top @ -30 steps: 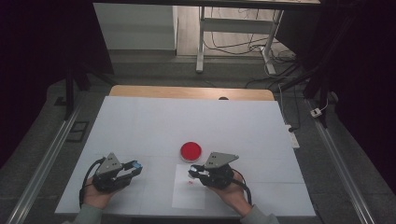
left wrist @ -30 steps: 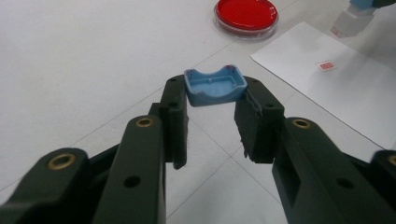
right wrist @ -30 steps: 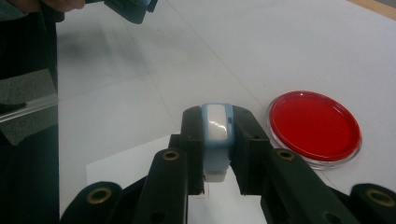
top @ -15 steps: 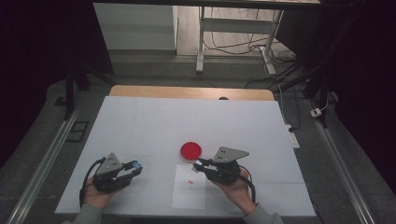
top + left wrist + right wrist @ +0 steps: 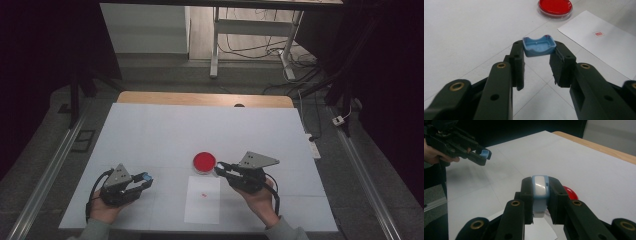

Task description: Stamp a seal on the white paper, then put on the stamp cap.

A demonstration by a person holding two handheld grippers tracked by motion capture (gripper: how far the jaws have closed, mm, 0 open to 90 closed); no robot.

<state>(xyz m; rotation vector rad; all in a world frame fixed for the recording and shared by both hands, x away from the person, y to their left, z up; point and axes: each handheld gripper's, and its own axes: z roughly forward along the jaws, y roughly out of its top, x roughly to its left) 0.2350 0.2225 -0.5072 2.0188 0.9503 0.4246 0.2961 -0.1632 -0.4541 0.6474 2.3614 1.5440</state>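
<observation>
A small blue cap [image 5: 539, 45], hollow side up, is pinched between the jaws of my left gripper [image 5: 537, 53], which a hand holds low over the front left of the white table [image 5: 150, 135]. My left gripper [image 5: 144, 178] points right. My right gripper [image 5: 539, 195] is shut on a blue and white stamp body [image 5: 539, 186]. In the high view my right gripper [image 5: 220, 169] hovers just right of a round red ink dish [image 5: 204, 161]. A white paper sheet [image 5: 202, 205] lies in front of the dish and bears a small red stamp mark [image 5: 204, 194].
The table's wooden far edge [image 5: 205, 99] lies beyond the white top. Metal rails [image 5: 45, 175] run along both sides of the table. Desk legs and cables [image 5: 250, 45] stand on the floor behind it.
My right gripper, with the stamp in it, has lifted off the paper and drifted right and away, beside the red dish. The left gripper has kept still.
</observation>
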